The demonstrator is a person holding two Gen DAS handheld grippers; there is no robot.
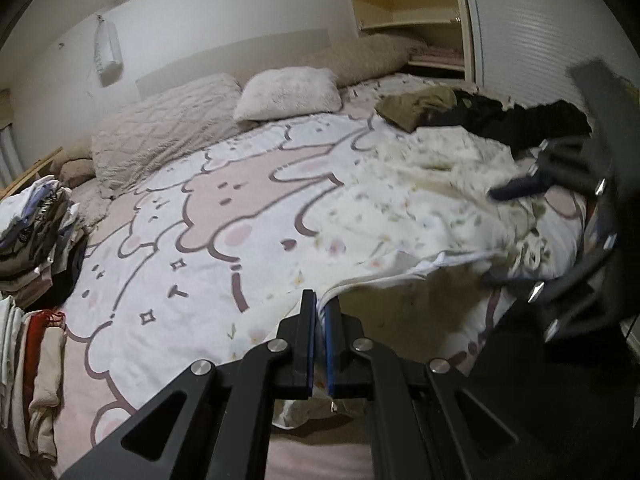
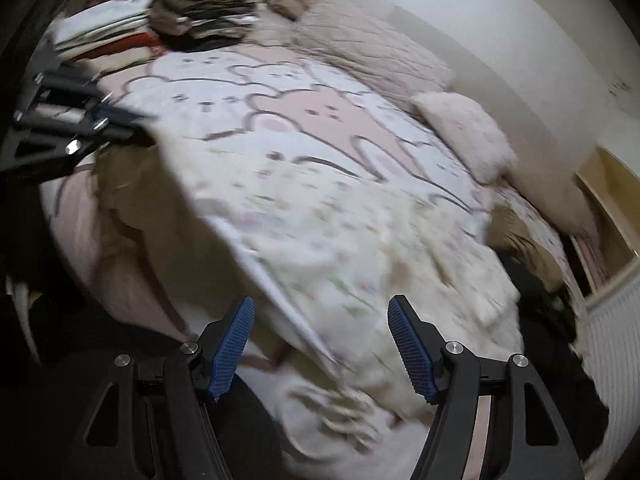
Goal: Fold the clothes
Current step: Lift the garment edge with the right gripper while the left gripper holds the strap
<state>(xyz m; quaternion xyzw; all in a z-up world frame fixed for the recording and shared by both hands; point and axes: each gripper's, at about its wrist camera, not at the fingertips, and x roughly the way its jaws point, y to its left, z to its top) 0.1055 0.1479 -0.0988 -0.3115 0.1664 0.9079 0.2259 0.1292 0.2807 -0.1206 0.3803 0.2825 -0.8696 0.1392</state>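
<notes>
Shelves (image 1: 408,10) hold folded linens (image 1: 434,55); floral garment (image 1: 400,216) covers bed (image 1: 160,240).

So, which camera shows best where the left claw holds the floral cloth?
The left wrist view: the left claw is shut on the edge of the floral cloth, seen close and sharp. In the right wrist view it sits blurred at the left edge, its grip unclear.

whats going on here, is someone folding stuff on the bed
Yes. A person works with two tools. The left hand-held gripper is shut on the edge of a cream floral garment lying on the bed. The right hand-held gripper is open, holding nothing. Folded stacks sit along the bed's side.
</notes>
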